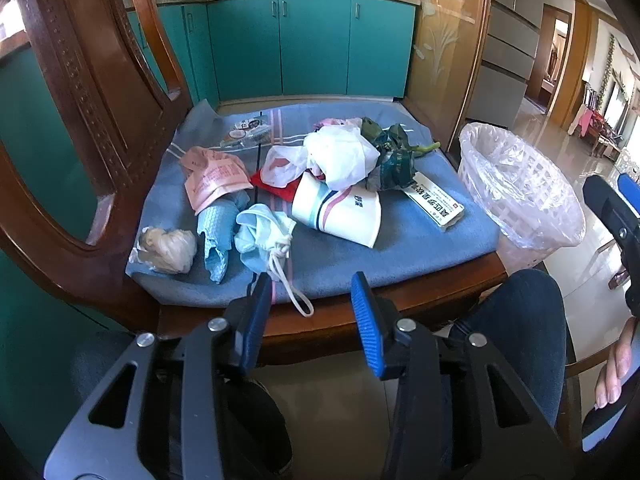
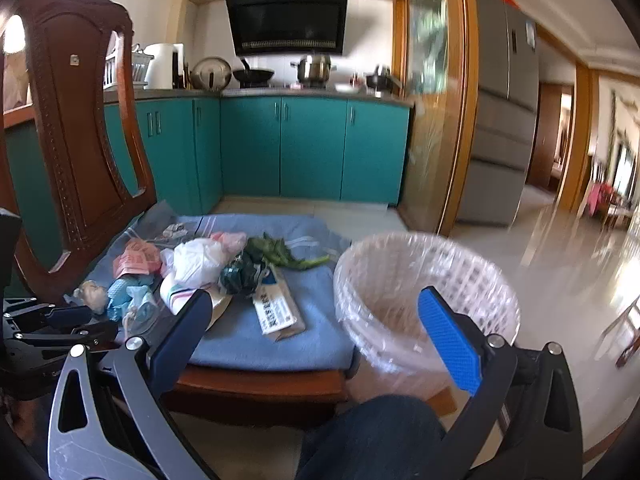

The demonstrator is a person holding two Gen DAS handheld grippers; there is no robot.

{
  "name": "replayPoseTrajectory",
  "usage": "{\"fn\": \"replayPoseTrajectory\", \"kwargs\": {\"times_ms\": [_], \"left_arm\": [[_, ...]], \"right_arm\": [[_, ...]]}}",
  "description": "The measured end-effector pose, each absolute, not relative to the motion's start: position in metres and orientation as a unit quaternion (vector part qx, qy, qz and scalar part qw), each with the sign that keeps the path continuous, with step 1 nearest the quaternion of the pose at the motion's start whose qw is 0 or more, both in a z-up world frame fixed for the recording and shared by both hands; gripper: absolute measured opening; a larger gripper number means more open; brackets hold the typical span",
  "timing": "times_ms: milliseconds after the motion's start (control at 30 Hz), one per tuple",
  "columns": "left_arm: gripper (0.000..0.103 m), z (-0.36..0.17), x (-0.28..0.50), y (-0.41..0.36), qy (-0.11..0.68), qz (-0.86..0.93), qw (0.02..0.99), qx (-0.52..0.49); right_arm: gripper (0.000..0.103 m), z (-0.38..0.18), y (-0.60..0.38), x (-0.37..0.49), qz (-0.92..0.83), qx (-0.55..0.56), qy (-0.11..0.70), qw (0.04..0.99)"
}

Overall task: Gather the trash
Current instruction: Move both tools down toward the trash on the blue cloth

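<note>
One lined waste basket [image 1: 520,184] stands at the right of the frame. On the one blue cushion [image 1: 420,240]: one paper cup [image 1: 340,212], one flat white box [image 1: 436,200], one pink paper bag [image 1: 216,178], two white plastic bags [image 1: 340,156] (one partly hidden), one face mask [image 1: 262,236], one crumpled wad [image 1: 168,250].

Bright daylight pours in from the right — glare washes the polished floor [image 2: 568,264]; the right wrist view is smeared with blur, the left sharper; fisheye edges curve into dark corners.
</note>
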State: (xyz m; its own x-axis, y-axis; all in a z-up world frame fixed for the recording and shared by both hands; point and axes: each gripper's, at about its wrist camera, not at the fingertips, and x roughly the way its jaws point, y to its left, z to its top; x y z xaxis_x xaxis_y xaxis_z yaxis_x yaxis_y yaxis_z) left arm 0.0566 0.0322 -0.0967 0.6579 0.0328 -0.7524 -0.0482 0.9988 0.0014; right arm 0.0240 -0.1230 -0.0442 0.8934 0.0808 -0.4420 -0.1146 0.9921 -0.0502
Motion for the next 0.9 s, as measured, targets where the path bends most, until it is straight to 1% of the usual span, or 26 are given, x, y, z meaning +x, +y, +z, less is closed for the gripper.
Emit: {"fn": "replayPoseTrajectory", "kwargs": {"times_ms": [133,200,233,267,300,333,400,433,500,567,667,800,900], "left_arm": [[0.043,-0.098,0.057,0.032,0.415,0.022,0.910,-0.010],[0.043,-0.099,0.057,0.031,0.418,0.018,0.908,-0.012],[0.045,-0.099,0.057,0.031,0.418,0.016,0.908,-0.014],[0.049,-0.099,0.057,0.031,0.417,0.014,0.909,-0.016],[0.061,-0.098,0.057,0.031,0.415,0.014,0.909,-0.017],[0.068,-0.097,0.056,0.031,0.411,0.015,0.911,-0.019],[0.069,-0.095,0.056,0.032,0.408,0.013,0.913,-0.021],[0.071,-0.095,0.056,0.032,0.408,0.012,0.913,-0.022],[0.074,-0.095,0.056,0.032,0.409,0.014,0.912,-0.023],[0.076,-0.097,0.058,0.032,0.413,0.014,0.910,-0.026],[0.079,-0.100,0.059,0.034,0.419,0.018,0.907,-0.028],[0.083,-0.104,0.062,0.040,0.429,0.036,0.902,-0.032],[0.083,-0.107,0.063,0.049,0.435,0.050,0.898,-0.041]], "right_arm": [[0.099,-0.043,-0.117,0.020,0.055,-0.062,0.204,0.975],[0.092,-0.043,-0.114,0.020,0.058,-0.070,0.200,0.976],[0.091,-0.043,-0.113,0.020,0.059,-0.070,0.201,0.975],[0.087,-0.043,-0.113,0.020,0.060,-0.069,0.202,0.975],[0.083,-0.043,-0.113,0.020,0.059,-0.066,0.203,0.975],[0.081,-0.044,-0.114,0.022,0.060,-0.061,0.206,0.975],[0.072,-0.046,-0.116,0.024,0.067,-0.051,0.218,0.972],[0.069,-0.046,-0.117,0.026,0.068,-0.047,0.224,0.971],[0.057,-0.049,-0.119,0.029,0.068,-0.042,0.236,0.968],[0.055,-0.051,-0.119,0.031,0.071,-0.038,0.247,0.966],[0.055,-0.055,-0.120,0.036,0.076,-0.029,0.264,0.961],[0.056,-0.067,-0.117,0.052,0.089,-0.030,0.316,0.944],[0.057,-0.078,-0.109,0.068,0.109,-0.041,0.348,0.930]]}}
